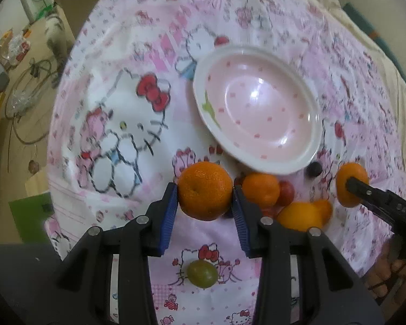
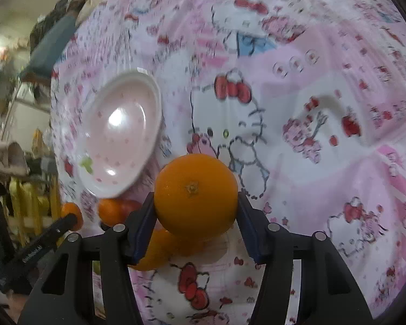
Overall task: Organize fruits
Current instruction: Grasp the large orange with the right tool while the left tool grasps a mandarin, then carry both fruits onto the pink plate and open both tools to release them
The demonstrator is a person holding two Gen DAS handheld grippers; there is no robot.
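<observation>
My left gripper [image 1: 205, 193] is shut on a mandarin [image 1: 205, 189] held above the cloth, in front of an empty pink dotted bowl [image 1: 257, 113]. My right gripper [image 2: 196, 208] is shut on an orange [image 2: 195, 195]; it shows in the left wrist view [image 1: 350, 185] at the right. The bowl [image 2: 121, 138] lies up and left of the right gripper. Loose on the cloth lie another mandarin [image 1: 261, 189], a yellow-orange fruit [image 1: 301, 215], a red fruit [image 1: 286, 192], a dark grape [image 1: 313, 168] and a green grape [image 1: 202, 273].
A pink Hello Kitty cloth [image 1: 121, 124] covers the table. The floor with clutter and a hoop [image 1: 27, 94] lies off the table's left edge. A person's hand [image 1: 387, 273] holds the right gripper at the lower right.
</observation>
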